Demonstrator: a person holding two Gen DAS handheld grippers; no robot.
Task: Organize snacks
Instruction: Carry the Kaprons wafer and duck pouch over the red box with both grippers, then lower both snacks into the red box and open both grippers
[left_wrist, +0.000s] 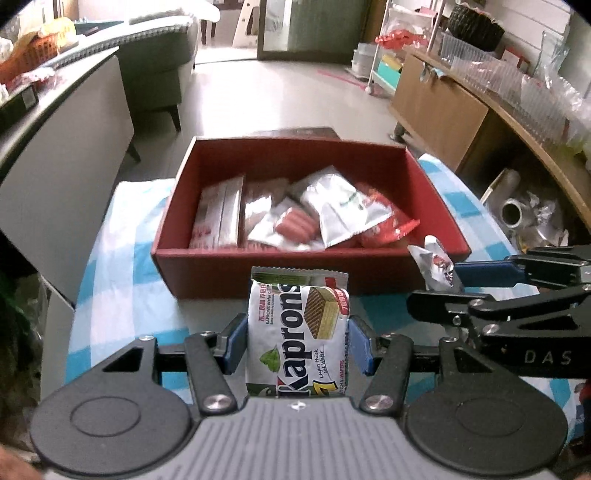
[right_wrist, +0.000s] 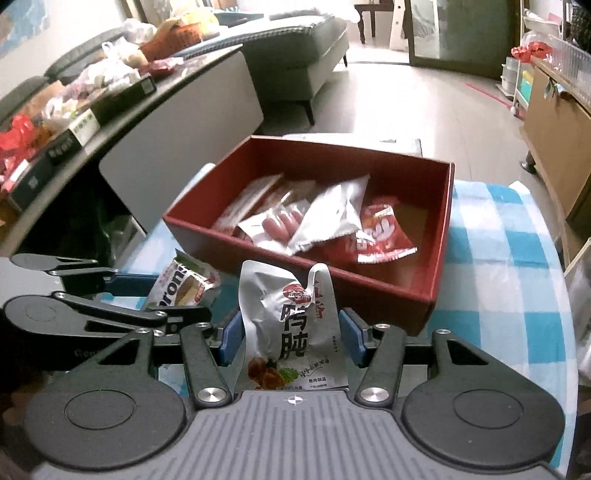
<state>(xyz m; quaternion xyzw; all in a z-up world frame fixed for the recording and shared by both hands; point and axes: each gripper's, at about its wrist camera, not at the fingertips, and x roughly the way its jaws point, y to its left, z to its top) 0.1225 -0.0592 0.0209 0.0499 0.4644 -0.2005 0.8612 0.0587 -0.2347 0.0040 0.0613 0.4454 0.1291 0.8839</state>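
Brimming red box (left_wrist: 310, 264), snack packets (left_wrist: 340, 210)

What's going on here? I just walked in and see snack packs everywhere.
A person is sorting snacks with two handheld grippers. The left gripper is clamped on a wafer packet, and the right gripper is clamped on a silver meat snack pouch. Both are held just short of the red box, which sits on a blue checked tablecloth and already holds several packets, including sausages. Neither held snack is in the box yet.
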